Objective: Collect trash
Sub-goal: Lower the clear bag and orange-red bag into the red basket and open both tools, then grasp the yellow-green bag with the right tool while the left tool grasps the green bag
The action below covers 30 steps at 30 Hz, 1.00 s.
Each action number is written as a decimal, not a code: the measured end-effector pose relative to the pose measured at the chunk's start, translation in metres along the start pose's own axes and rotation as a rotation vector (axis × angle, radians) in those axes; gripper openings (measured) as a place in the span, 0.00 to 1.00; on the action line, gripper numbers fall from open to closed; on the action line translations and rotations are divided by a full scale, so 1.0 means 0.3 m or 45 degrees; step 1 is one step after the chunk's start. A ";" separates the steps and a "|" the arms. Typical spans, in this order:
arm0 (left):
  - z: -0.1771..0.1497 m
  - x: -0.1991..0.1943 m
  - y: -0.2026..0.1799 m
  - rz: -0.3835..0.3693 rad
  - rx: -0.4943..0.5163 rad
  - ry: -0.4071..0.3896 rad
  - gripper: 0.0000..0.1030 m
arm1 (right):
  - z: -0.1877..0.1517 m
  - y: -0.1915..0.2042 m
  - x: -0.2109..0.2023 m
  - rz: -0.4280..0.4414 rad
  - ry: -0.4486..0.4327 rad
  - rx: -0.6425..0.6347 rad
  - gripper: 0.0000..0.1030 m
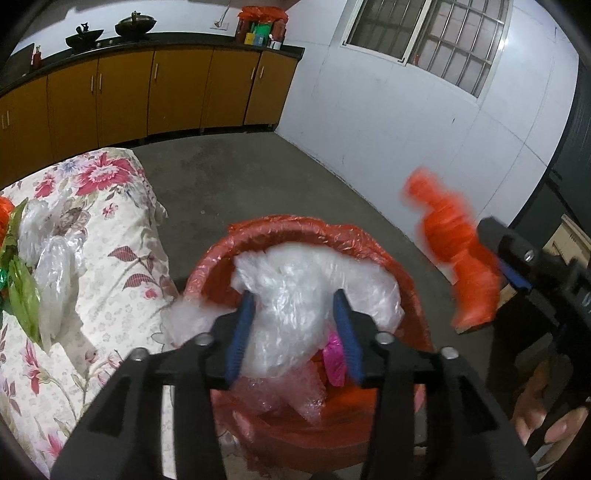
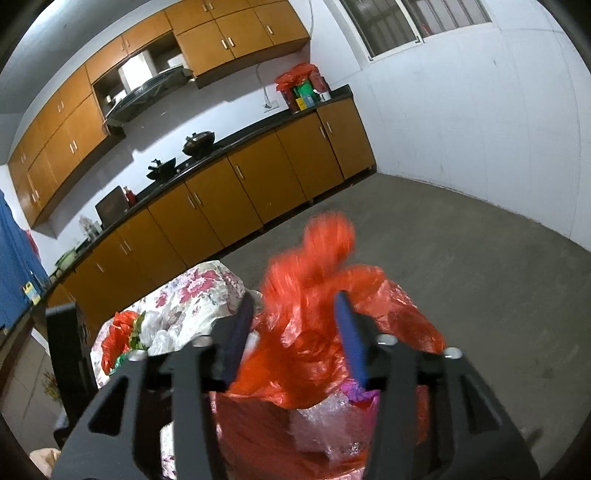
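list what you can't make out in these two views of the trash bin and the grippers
- Red bin, left wrist view: its bottom is hidden by the clear plastic wrap.
- Orange bag, both views: motion-blurred, so whether the right gripper pinches it is unclear.
- Pink wrapper, left wrist view: mostly behind the left gripper.
- Countertop items: too small.

To my left, the floral-covered table (image 1: 110, 236) carries clear plastic wrap (image 1: 51, 258), green foil (image 1: 22, 291) and a red bag (image 2: 114, 339). My red-lined bin (image 1: 266, 236) stands on the grey concrete floor (image 1: 240, 177) just beside it.

Orange cabinets (image 1: 177, 92), 2 black woks (image 2: 199, 142), barred window (image 1: 436, 40)
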<state>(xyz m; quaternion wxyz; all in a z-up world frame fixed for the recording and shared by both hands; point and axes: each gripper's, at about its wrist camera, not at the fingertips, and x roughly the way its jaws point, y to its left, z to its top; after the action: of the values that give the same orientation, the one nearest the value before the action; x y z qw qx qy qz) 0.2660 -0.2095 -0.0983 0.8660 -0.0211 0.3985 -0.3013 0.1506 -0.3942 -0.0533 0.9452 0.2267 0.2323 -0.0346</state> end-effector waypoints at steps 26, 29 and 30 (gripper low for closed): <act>-0.223 -0.412 0.445 0.731 -0.140 -0.195 0.83 | -0.083 0.311 0.044 0.015 0.054 -0.311 0.80; -0.249 -0.472 0.536 0.796 -0.206 -0.208 0.83 | -0.110 0.407 0.087 0.078 0.092 -0.370 0.72; -0.254 -0.489 0.561 0.816 -0.225 -0.214 0.83 | -0.117 0.434 0.097 0.093 0.103 -0.385 0.70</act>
<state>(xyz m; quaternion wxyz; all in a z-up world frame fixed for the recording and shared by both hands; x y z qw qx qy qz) 0.2239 0.0225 -0.0975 0.9413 0.0055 0.3366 0.0245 0.1838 -0.2610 -0.0407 0.9591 0.0912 0.2641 0.0442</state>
